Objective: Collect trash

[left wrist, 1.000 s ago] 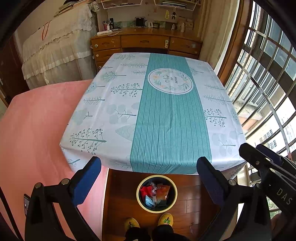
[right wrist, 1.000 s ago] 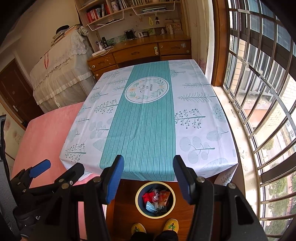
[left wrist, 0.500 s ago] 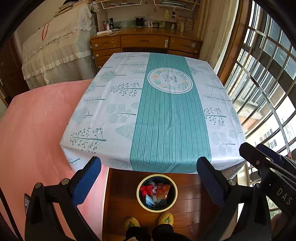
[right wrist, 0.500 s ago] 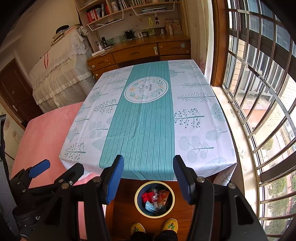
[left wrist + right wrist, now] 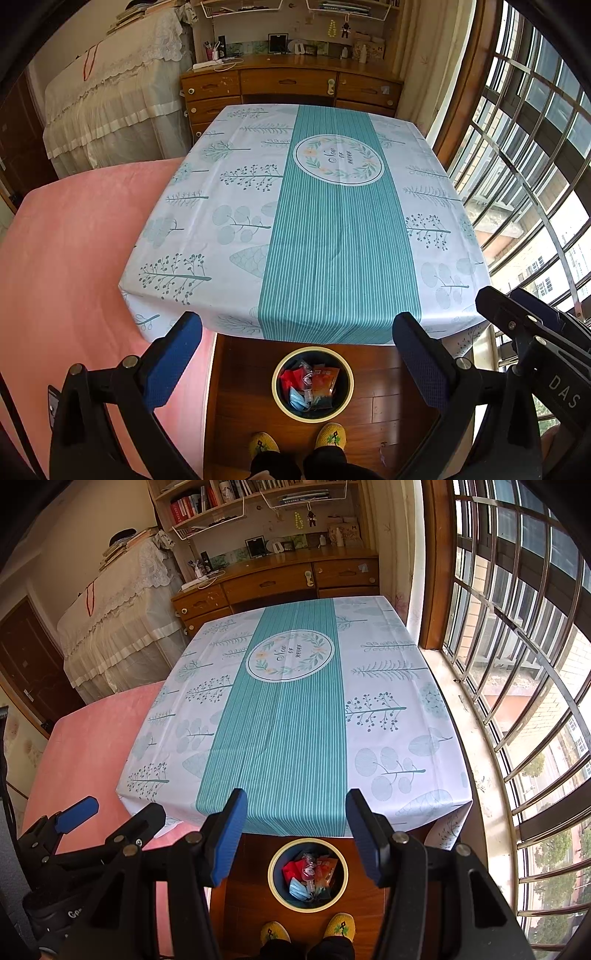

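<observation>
The table under its leaf-print cloth filled the room's middle, bare of litter as far as I could see. At six o'clock from it, on the floor by the person's slippers, stood the bin, placed within easy drop; the trash lay inside. The left gripper and the right gripper hung wide apart and empty above it, likely finished.

Left gripper, fingers spread wide, hangs above trash-filled bin by the table.
</observation>
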A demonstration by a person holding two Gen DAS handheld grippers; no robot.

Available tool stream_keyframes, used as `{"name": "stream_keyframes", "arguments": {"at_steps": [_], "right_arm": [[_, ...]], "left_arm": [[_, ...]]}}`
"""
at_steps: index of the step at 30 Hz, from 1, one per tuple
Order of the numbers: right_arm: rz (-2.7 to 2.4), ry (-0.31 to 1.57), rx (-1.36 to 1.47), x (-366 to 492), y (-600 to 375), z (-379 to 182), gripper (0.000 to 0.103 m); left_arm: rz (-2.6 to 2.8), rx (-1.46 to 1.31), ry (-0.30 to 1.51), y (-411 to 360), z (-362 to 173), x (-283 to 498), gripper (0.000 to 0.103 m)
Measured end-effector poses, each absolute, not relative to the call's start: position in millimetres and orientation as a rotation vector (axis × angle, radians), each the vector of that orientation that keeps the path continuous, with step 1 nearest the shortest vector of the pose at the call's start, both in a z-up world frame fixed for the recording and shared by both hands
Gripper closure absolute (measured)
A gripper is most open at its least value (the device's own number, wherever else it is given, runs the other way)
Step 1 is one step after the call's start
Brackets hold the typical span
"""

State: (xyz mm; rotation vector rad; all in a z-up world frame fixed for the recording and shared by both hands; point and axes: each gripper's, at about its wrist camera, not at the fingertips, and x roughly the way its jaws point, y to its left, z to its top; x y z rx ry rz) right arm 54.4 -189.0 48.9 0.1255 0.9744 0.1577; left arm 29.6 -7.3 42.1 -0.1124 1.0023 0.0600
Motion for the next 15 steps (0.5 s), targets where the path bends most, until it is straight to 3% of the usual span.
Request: {"name": "stream_keyframes", "arguments": {"at_steps": [15], "right_arm": [[0.159, 0.983, 0.129, 55.4, -190.1, 43.5, 0.047]], "left_arm": [[0.065, -0.110, 1.004, -9.2, 41.2, 26.5, 0.001]]}}
